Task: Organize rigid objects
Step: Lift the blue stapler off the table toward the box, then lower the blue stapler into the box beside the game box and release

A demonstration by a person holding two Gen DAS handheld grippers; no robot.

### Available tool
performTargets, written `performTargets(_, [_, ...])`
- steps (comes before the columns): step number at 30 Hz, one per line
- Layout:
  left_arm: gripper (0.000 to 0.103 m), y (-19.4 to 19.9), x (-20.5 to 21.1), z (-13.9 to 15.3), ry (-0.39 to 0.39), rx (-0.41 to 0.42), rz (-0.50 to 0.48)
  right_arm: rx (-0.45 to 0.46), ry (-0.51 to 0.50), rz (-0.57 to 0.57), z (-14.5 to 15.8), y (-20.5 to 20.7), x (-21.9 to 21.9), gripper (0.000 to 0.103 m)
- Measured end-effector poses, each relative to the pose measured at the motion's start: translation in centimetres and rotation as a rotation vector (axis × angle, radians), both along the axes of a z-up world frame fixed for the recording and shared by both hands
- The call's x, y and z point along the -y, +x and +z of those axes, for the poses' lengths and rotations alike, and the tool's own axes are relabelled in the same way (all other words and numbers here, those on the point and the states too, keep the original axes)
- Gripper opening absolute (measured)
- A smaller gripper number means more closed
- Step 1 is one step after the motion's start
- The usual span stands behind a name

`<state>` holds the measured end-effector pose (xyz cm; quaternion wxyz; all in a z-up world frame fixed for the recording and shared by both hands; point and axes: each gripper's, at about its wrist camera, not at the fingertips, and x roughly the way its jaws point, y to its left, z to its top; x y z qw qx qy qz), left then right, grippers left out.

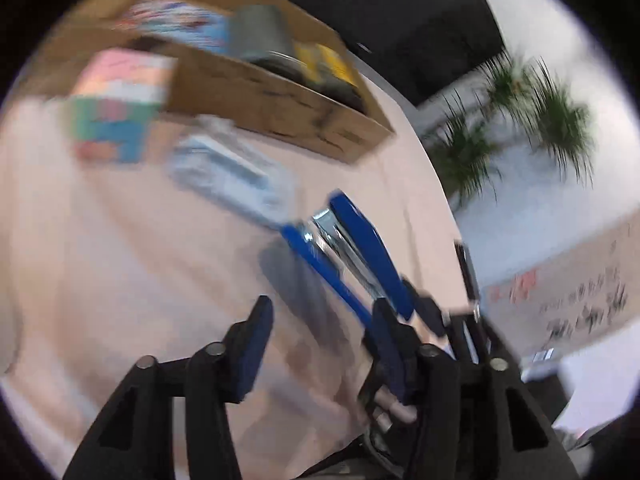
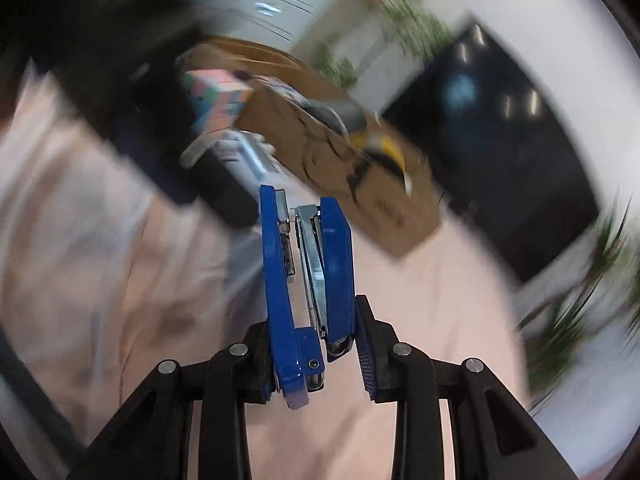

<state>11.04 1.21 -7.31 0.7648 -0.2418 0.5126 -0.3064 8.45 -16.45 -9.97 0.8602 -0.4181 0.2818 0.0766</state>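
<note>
My right gripper (image 2: 316,344) is shut on a blue stapler (image 2: 308,264), which points forward and is held above the pink tablecloth. The same stapler (image 1: 344,248) shows in the left wrist view, with the right gripper's dark fingers behind it. My left gripper (image 1: 320,344) is open and empty just below the stapler. A cardboard box (image 1: 256,92) at the back holds a grey roll of tape (image 1: 260,34), a yellow item and printed packs. It also shows in the right wrist view (image 2: 320,148). Both views are blurred.
A colourful cube (image 1: 116,104) stands left of the box, and a clear plastic pack (image 1: 228,172) lies in front of it. The round table's edge (image 1: 436,184) runs along the right. Potted plants (image 1: 520,120) and a printed carton (image 1: 568,300) stand beyond it.
</note>
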Motion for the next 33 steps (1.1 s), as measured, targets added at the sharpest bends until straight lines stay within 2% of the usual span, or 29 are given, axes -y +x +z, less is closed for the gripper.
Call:
performTargets(1, [0.057, -0.1, -1.4, -0.2, 0.0, -0.008, 0.045, 0.017, -0.005, 0.06, -0.2, -1.0, -0.7, 0.044])
performTargets(2, [0.057, -0.2, -2.0, -0.3, 0.001, -0.011, 0.066, -0.017, 0.04, 0.137, 0.0, -2.1, -1.0, 0.05])
performTargets(3, [0.057, -0.3, -2.8, -0.6, 0.001, -0.019, 0.09, -0.054, 0.082, 0.16, 0.3, -2.4, -0.9, 0.063])
performTargets(4, [0.057, -0.4, -3.0, -0.8, 0.001, -0.026, 0.098, -0.112, 0.164, 0.179, 0.9, -2.6, -0.4, 0.07])
performTargets(7, [0.057, -0.7, -2.9, -1.4, -0.02, -0.043, 0.102, -0.276, 0.441, 0.135, 3.4, -0.6, 2.3, 0.071])
performTargets(8, [0.057, -0.7, -2.7, -1.6, -0.025, -0.049, 0.098, -0.339, 0.518, 0.085, 3.8, 1.1, 3.1, 0.071])
performTargets(9, [0.057, -0.7, -2.4, -1.9, -0.032, -0.056, 0.087, -0.384, 0.552, 0.045, 3.6, 2.6, 3.3, 0.07])
performTargets(11, [0.057, -0.6, -1.6, -2.2, -0.032, -0.068, 0.067, -0.466, 0.573, -0.038, 2.8, 5.6, 3.5, 0.056])
performTargets(12, [0.057, -0.5, -1.4, -2.2, -0.038, -0.07, 0.058, -0.488, 0.565, -0.067, 2.3, 6.7, 3.2, 0.04])
performTargets(14, [0.057, -0.4, -1.2, -2.5, -0.062, -0.078, 0.035, -0.55, 0.598, -0.106, 1.5, 8.4, 2.9, 0.028])
performTargets(16, [0.057, -0.2, -0.7, -2.9, -0.074, -0.092, 0.019, -0.55, 0.592, -0.127, 1.4, 8.5, 2.6, 0.025])
performTargets(17, [0.057, -0.1, -0.5, -3.1, -0.079, -0.106, 0.016, -0.575, 0.627, -0.143, 1.5, 8.8, 3.0, 0.024])
performTargets(19, [0.057, 0.0, -0.3, -4.0, -0.109, -0.154, -0.011, -0.663, 0.767, -0.178, 1.8, 8.7, 4.2, 0.023])
performTargets(21, [0.059, -0.1, -0.3, -4.3, -0.137, -0.163, -0.018, -0.767, 0.923, -0.228, 1.7, 8.0, 5.6, 0.022])
performTargets(22, [0.057, -0.1, -0.4, -4.3, -0.152, -0.163, -0.017, -0.802, 0.981, -0.248, 1.4, 6.7, 5.6, 0.022])
performTargets(25, [0.037, -0.3, -1.0, -3.7, -0.191, -0.142, -0.025, -0.876, 1.097, -0.283, 0.5, 7.0, 5.7, 0.022])
performTargets(29, [0.032, 0.9, -2.1, -0.9, -0.159, -0.088, 0.004, -0.867, 1.15, -0.265, 1.6, 8.0, 4.5, 0.022])
performTargets(33, [0.032, 4.9, -4.1, 4.5, -0.117, 0.012, 0.019, -0.789, 1.187, -0.189, 5.0, 11.3, 2.2, 0.022])
